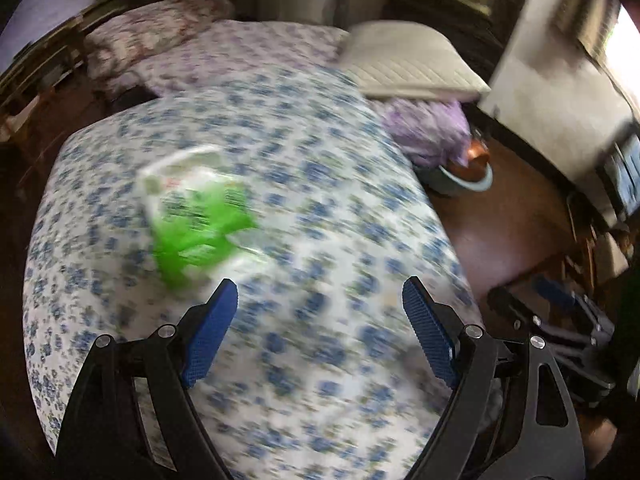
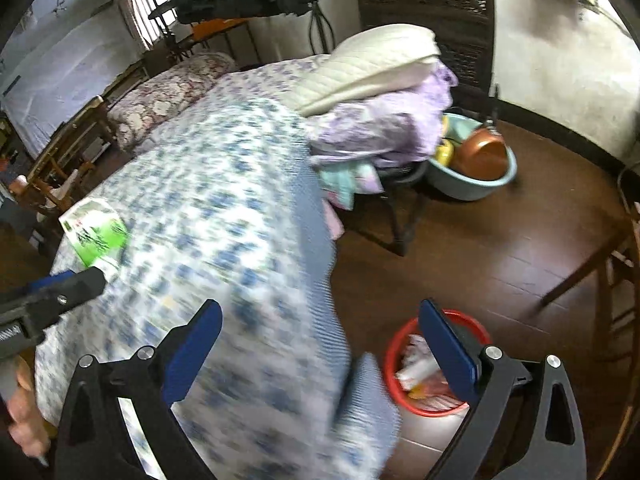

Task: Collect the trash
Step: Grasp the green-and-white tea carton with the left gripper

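Note:
A green and white plastic wrapper (image 1: 196, 216) lies on the blue-flowered bedspread (image 1: 320, 208). My left gripper (image 1: 320, 300) is open and empty, just short of the wrapper, which lies ahead and to the left of it. In the right wrist view the wrapper (image 2: 96, 232) lies at the bed's left side, with the left gripper's tip (image 2: 80, 284) close below it. My right gripper (image 2: 320, 320) is open and empty, over the bed's edge. A red trash bin (image 2: 432, 364) holding several wrappers stands on the floor behind its right finger.
A cream pillow (image 1: 412, 60) and purple bedding (image 1: 428, 128) lie at the bed's far right. A blue basin (image 2: 472, 168) with a copper pan stands on the wooden floor. Wooden chairs stand left of the bed (image 2: 60, 160) and at the right (image 2: 616, 264).

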`<state>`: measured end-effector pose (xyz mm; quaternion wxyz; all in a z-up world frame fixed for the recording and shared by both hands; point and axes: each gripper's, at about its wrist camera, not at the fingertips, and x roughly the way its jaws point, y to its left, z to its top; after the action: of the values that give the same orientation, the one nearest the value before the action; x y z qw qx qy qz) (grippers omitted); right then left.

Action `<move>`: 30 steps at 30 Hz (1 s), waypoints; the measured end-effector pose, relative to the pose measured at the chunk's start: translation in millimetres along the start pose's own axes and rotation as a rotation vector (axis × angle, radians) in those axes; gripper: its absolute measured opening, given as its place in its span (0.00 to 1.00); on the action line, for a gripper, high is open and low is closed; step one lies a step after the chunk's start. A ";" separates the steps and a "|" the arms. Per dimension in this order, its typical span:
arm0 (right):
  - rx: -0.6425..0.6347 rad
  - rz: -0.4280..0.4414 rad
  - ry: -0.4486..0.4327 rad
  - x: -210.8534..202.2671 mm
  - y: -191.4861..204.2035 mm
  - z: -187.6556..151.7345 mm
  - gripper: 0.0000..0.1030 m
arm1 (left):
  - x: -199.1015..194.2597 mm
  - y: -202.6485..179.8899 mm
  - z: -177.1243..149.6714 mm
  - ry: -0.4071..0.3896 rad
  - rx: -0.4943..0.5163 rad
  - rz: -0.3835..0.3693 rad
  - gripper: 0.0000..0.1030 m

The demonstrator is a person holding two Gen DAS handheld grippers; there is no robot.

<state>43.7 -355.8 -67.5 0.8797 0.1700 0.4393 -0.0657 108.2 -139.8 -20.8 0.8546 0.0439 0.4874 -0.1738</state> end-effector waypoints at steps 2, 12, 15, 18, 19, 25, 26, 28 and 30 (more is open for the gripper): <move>-0.009 0.022 0.005 9.8 21.9 3.0 0.94 | 0.3 17.6 1.9 -0.013 -0.034 0.018 0.79; -0.102 0.086 -0.022 25.5 70.8 -14.8 0.94 | 18.6 79.9 18.0 -0.025 -0.111 0.014 0.79; -0.112 0.084 -0.032 23.9 71.8 -18.3 0.94 | 24.7 84.5 21.6 -0.035 -0.121 0.055 0.79; -0.139 0.072 -0.035 22.8 74.6 -20.5 0.94 | 32.7 84.0 25.9 -0.023 -0.152 0.049 0.79; -0.145 0.068 -0.035 22.8 74.1 -20.7 0.94 | 35.5 82.6 27.6 -0.023 -0.151 0.053 0.79; -0.151 0.085 -0.051 17.6 73.6 -21.0 0.94 | 53.7 69.2 31.6 0.003 -0.119 0.123 0.79; -0.148 0.087 -0.054 17.0 73.2 -20.5 0.94 | 59.9 69.1 32.3 0.016 -0.124 0.130 0.79; -0.139 0.091 -0.052 16.9 72.0 -19.9 0.94 | 66.9 69.6 32.9 0.038 -0.138 0.129 0.79; -0.134 0.090 -0.047 17.8 71.0 -19.8 0.94 | 69.3 68.6 32.8 0.038 -0.140 0.142 0.80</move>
<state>58.5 -281.9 -75.6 0.9011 0.1290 0.4140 -0.0005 190.5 -101.2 -69.0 0.8564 0.0218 0.5100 -0.0775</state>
